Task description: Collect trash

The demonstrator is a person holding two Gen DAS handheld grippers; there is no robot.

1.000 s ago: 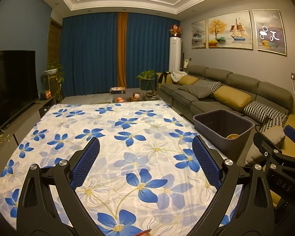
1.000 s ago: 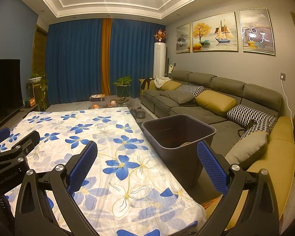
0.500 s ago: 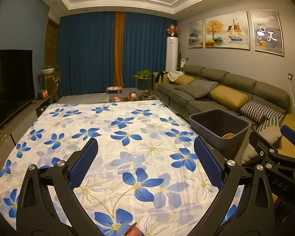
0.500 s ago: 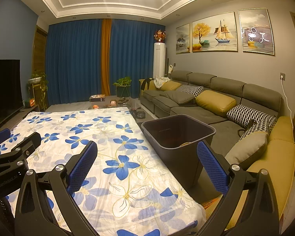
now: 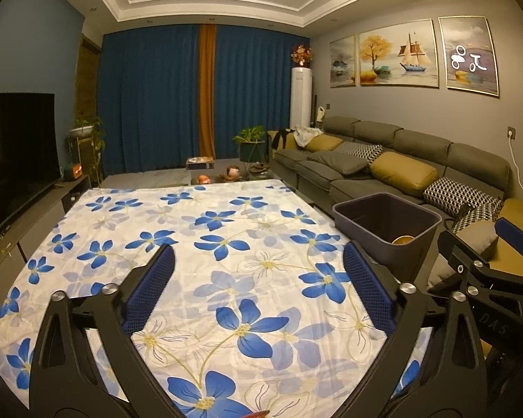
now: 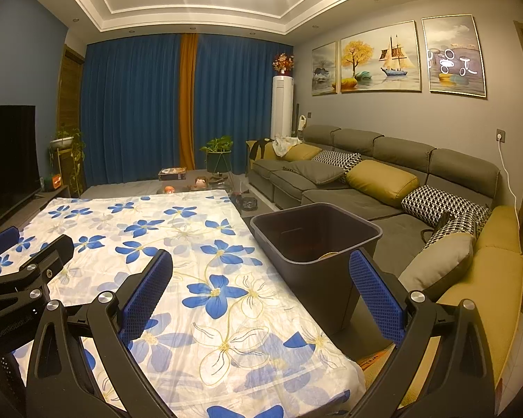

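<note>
A dark grey trash bin (image 5: 387, 226) stands beside the table's right edge, also in the right wrist view (image 6: 317, 244); something yellowish (image 5: 404, 239) lies inside it. My left gripper (image 5: 258, 261) is open and empty above the white cloth with blue flowers (image 5: 226, 244). My right gripper (image 6: 261, 271) is open and empty, held over the table's right edge (image 6: 282, 299) near the bin. A small reddish thing (image 5: 259, 412) peeks in at the bottom edge of the left wrist view; I cannot tell what it is.
A long grey sofa (image 6: 383, 188) with yellow and patterned cushions runs along the right wall behind the bin. A TV (image 5: 17, 153) stands at the left. A low table with small objects (image 5: 223, 174) and a potted plant (image 5: 251, 142) stand beyond the table's far end.
The left gripper has drawn back and tilted slightly, so the table and bin look a little farther off. The right gripper has hardly moved. Both stay open.
</note>
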